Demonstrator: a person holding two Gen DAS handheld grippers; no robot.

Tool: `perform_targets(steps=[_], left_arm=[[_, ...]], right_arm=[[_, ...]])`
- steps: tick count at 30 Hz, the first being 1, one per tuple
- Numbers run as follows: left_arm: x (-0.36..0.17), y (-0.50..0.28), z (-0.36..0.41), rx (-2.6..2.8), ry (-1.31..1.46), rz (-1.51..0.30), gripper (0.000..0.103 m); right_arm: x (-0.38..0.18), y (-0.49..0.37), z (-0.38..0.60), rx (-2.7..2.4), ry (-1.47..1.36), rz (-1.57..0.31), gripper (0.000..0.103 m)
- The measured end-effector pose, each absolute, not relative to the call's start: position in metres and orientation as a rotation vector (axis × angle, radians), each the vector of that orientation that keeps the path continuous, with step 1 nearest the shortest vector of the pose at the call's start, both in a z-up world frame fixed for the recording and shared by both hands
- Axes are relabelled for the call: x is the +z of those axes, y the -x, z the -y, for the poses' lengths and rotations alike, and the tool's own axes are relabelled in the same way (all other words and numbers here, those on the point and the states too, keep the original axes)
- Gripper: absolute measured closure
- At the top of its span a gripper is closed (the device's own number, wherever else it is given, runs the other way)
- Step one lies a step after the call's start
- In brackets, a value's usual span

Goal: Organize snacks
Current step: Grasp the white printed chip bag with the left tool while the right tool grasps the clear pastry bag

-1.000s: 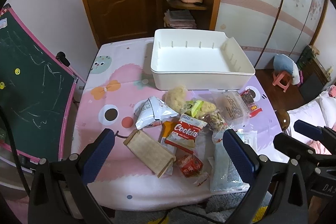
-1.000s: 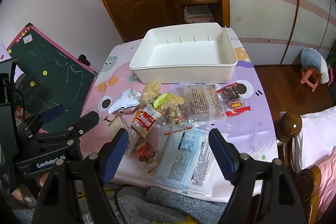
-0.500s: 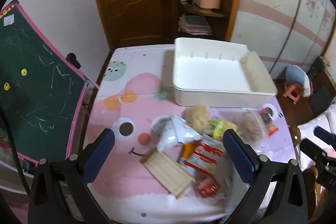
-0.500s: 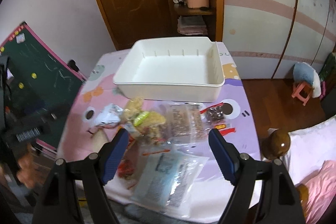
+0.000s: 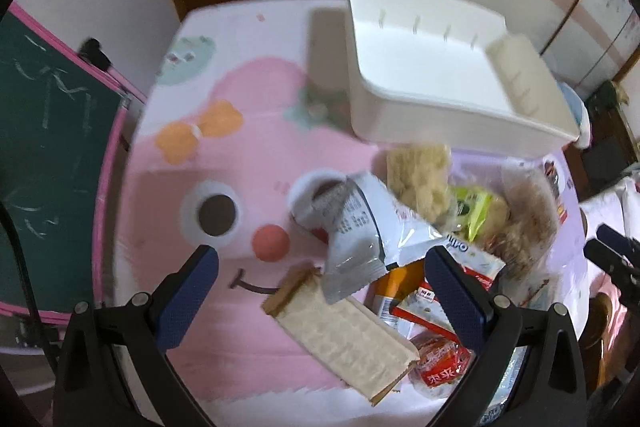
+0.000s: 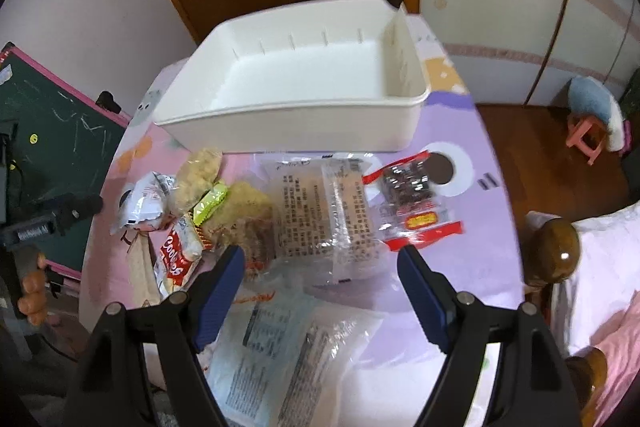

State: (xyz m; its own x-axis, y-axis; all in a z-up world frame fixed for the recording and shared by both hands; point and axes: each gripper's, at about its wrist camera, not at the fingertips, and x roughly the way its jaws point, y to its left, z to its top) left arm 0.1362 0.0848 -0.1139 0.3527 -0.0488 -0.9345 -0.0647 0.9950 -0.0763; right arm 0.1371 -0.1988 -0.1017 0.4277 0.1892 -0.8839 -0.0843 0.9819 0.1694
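Snacks sit in a loose pile on the surface (image 5: pixel 248 163), just in front of the white bin (image 6: pixel 296 131), which is empty and sits at 12 o'clock in the right wrist view. From the left wrist view: silver-white pouch (image 5: pixel 360 227) at centre, tan wafer pack (image 5: pixel 344 331) at 6 o'clock partly under it, pale puffed-snack bag (image 5: pixel 420 175) just beside the bin wall, red wrapped piece (image 5: pixel 438 367) at 5 o'clock. From the right wrist view: clear printed bag (image 6: pixel 324 207) at centre, red-edged pack of dark pieces (image 6: pixel 412 203) at 2 o'clock touching it, red cookie pack (image 6: pixel 178 255) at 9 o'clock, large clear flat bag (image 6: pixel 296 355) at 6 o'clock, hanging over the near edge. Left claw (image 5: pixel 320 279) is wide open, holds nothing, hovers over the pouch and wafer pack. Right claw (image 6: pixel 320 275) is wide open too, empty, over the clear printed bag. Frames blurred; contact with any pack can't be confirmed.
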Motion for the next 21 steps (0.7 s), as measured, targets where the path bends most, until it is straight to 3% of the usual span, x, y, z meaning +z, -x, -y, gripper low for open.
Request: perform_targets(steps=[21], left_arm=[[-0.194,-0.210,-0.076,-0.036,0.341,-1.398,0.002]], right_arm=[[-0.182,-0.214,0.184,0.174,-0.134,-1.283,0.023]])
